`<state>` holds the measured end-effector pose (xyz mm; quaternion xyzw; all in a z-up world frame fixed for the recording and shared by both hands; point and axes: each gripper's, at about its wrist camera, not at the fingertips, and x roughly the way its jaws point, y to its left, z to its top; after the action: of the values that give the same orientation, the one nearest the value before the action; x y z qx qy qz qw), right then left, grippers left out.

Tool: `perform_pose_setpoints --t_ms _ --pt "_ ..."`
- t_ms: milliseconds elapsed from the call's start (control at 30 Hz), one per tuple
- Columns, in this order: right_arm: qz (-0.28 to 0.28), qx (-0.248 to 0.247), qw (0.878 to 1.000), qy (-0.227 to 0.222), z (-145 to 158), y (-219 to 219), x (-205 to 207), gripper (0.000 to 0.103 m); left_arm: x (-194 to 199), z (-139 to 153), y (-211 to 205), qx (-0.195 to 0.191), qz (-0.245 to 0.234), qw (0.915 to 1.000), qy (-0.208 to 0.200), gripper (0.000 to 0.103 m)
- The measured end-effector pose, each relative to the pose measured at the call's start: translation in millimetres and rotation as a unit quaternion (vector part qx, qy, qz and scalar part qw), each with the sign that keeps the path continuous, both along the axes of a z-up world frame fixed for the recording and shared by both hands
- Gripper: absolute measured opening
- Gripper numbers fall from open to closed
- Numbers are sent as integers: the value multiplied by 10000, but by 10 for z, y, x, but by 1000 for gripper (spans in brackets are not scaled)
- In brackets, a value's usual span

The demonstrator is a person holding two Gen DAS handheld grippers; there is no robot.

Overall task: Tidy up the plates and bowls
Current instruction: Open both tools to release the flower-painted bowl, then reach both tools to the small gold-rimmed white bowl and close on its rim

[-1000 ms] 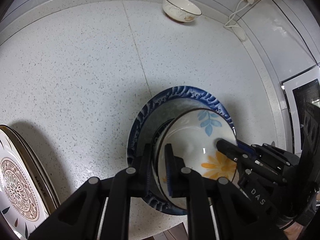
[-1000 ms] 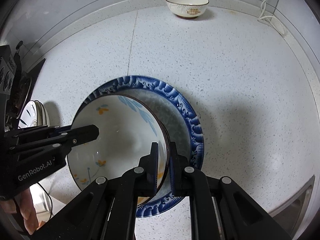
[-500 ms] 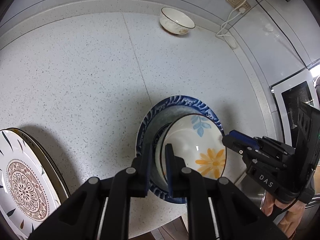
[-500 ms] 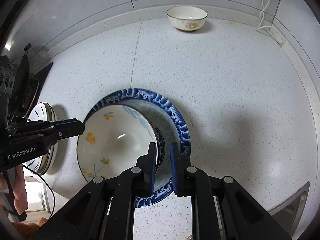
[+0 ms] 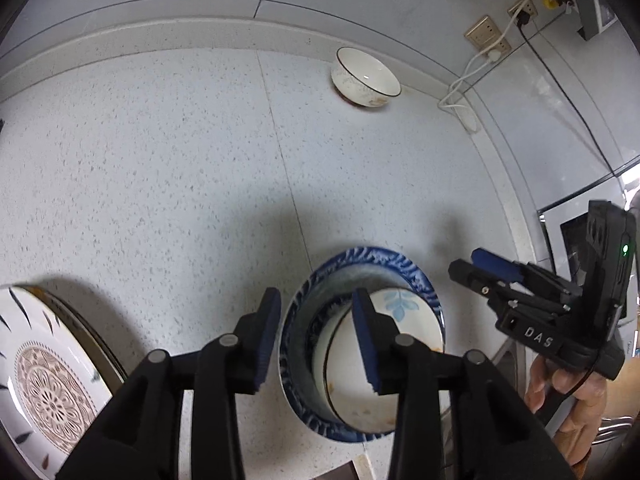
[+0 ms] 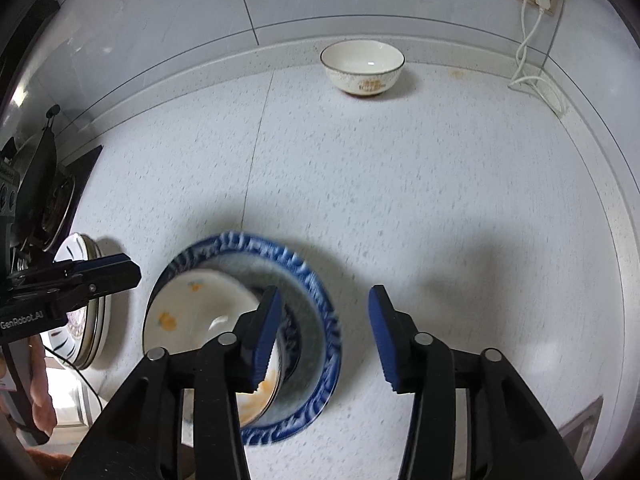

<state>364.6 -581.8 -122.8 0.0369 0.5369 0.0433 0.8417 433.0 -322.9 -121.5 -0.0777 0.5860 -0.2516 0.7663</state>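
Glossy bowl (image 5: pixel 390 332) (probably glazed ceramic)

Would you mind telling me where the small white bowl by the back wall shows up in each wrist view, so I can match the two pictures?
Left wrist view: the small white bowl sits upper centre-right, tilted by the fisheye, at the counter's back edge, left of the white cable.
Right wrist view: the bowl is top centre, against the backsplash.
Shared landmark: the blue-rimmed plate holding the floral bowl, lower centre in both.

2 bowls (image 6: pixel 362 67), 3 plates (image 6: pixel 316 280)
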Motion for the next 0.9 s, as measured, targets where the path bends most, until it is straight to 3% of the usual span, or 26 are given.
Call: perform_pose_setpoints --t_ms 167,500,900 --pt "98 -22 9999 -82 52 -175 368 52 338 18 -223 178 97 9998 -35 36" --pt "166 -24 9994 -302 159 -603 1400 56 1308 50 -709 221 736 9970 -10 36" --pt "156 72 9997 -159 -34 -870 2659 61 2405 -340 -1315 276 964 9948 159 36"
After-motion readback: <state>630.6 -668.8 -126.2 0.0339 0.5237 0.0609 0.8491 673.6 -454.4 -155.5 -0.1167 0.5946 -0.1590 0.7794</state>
